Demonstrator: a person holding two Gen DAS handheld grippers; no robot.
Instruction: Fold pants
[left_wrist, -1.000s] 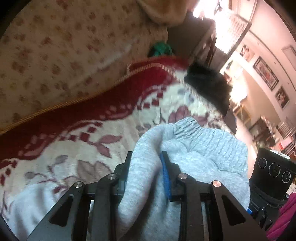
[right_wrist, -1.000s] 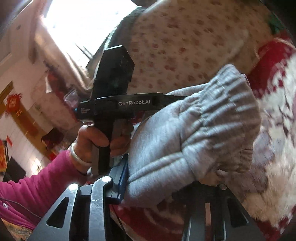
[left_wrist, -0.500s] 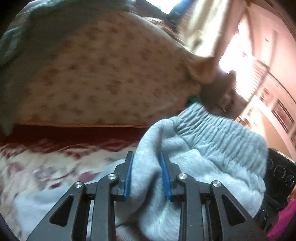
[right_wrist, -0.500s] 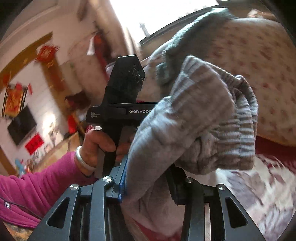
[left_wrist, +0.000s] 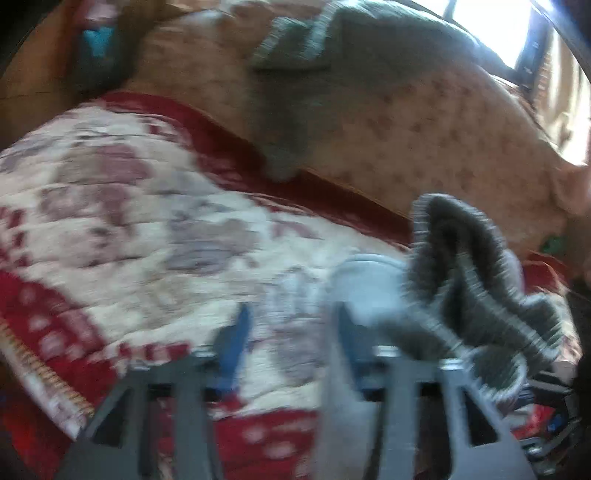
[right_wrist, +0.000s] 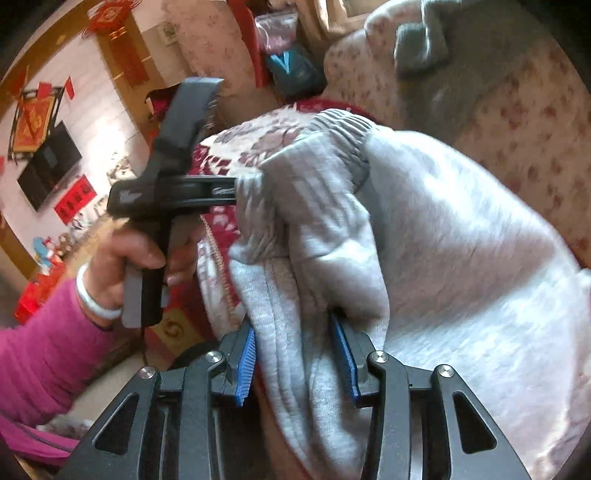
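The grey sweatpants (right_wrist: 461, 258) lie bunched over the red and cream floral blanket (left_wrist: 129, 229). In the right wrist view my right gripper (right_wrist: 297, 363) has its blue pads on either side of a thick fold of the pants near the ribbed waistband (right_wrist: 343, 125). In the blurred left wrist view my left gripper (left_wrist: 290, 339) is open, with only blanket between its jaws; the ribbed waistband (left_wrist: 480, 280) hangs just right of its right finger (left_wrist: 351, 339). The left gripper also shows from the side in the right wrist view (right_wrist: 173, 192), its tips at the pants' edge.
A floral beige cushion (left_wrist: 424, 122) with a grey-green cloth (left_wrist: 295, 74) over it rises behind the blanket. The blanket's fringed edge (left_wrist: 40, 373) is at the lower left. A room with a TV (right_wrist: 48, 166) and red wall decorations lies to the left.
My left gripper has opened and let go of the pants, and its view has swung left over the blanket. My right gripper still has the fold between its pads and has come down toward the blanket.
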